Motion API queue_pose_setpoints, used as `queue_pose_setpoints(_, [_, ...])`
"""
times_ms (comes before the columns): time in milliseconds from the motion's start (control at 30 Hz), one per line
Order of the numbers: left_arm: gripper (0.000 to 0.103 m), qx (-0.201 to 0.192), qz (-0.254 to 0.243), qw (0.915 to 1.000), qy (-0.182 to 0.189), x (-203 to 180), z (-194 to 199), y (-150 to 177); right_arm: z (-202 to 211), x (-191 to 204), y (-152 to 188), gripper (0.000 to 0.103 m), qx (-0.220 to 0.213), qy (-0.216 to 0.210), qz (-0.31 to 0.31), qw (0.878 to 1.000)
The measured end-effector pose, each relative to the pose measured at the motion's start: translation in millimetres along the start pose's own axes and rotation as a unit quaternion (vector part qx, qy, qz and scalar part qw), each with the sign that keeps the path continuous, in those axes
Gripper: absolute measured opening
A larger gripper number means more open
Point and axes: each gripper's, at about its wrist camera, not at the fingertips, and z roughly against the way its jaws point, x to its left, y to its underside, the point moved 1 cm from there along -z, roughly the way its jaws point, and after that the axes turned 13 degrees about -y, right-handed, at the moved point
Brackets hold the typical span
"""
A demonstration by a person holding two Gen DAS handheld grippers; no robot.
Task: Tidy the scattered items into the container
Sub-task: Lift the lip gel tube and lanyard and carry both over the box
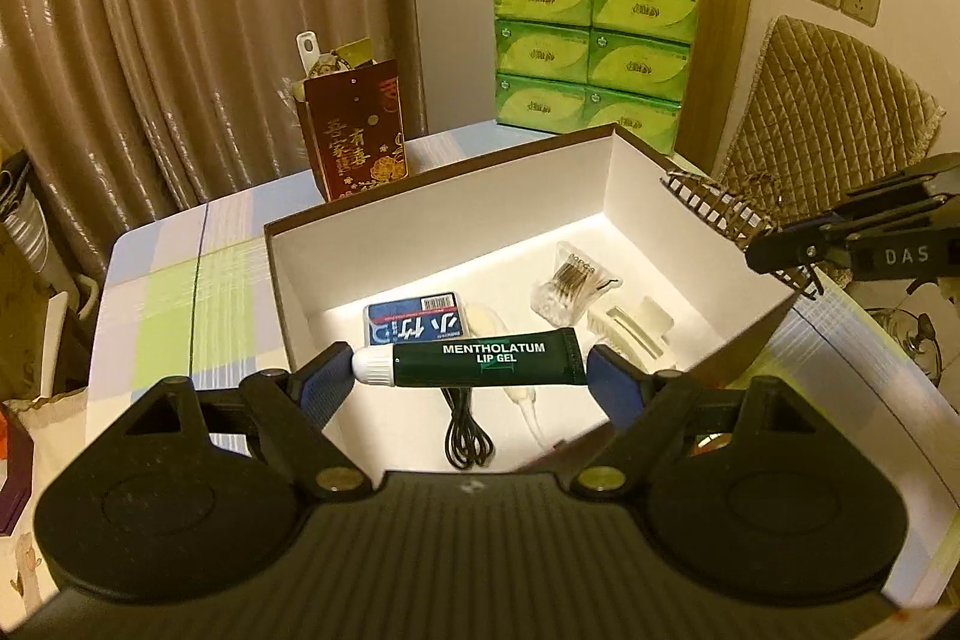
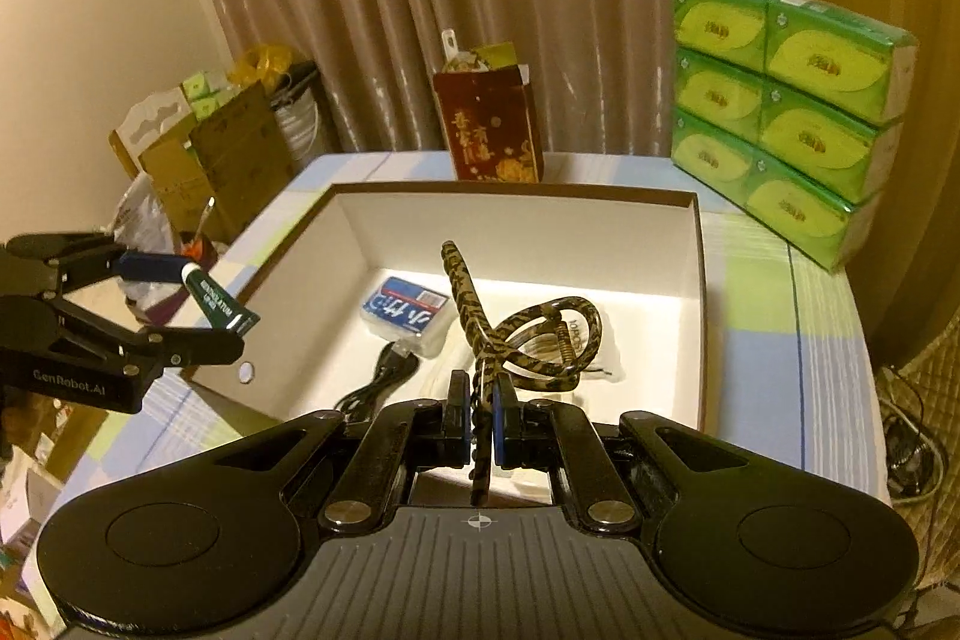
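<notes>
The left gripper (image 1: 471, 370) is clamping a green lip gel tube (image 1: 486, 358) lengthwise between its pads, directly above the near end of the open box (image 1: 444, 220). The right gripper (image 2: 480, 424) is pinching a tiger-striped hair clip (image 2: 516, 340), which is projecting ahead of its jaws over the box interior.

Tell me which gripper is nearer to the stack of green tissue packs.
Right. The right gripper is on the side of the box next to the tissue packs; the left gripper is beyond the opposite side.
</notes>
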Motion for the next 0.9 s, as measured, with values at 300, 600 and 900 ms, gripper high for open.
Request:
queue_pose_setpoints(300, [0.081,0.042,-0.009,0.9989,0.019,-3.9,-45.7,-18.1,-32.9,-24.6,-19.2,0.003,0.028,0.01,-0.004,1.0])
queue_pose_setpoints(600, [0.081,0.084,-0.016,0.996,0.026,-8.8,-88.2,-15.7,-66.3,-32.1,-23.1,0.003,0.058,-0.006,-0.02,0.998])
queue_pose_setpoints(900, [0.081,0.135,-0.047,0.9894,0.027,-12.0,-119.2,0.9,-100.1,-31.4,-12.6,0.003,0.117,-0.016,-0.028,0.993])
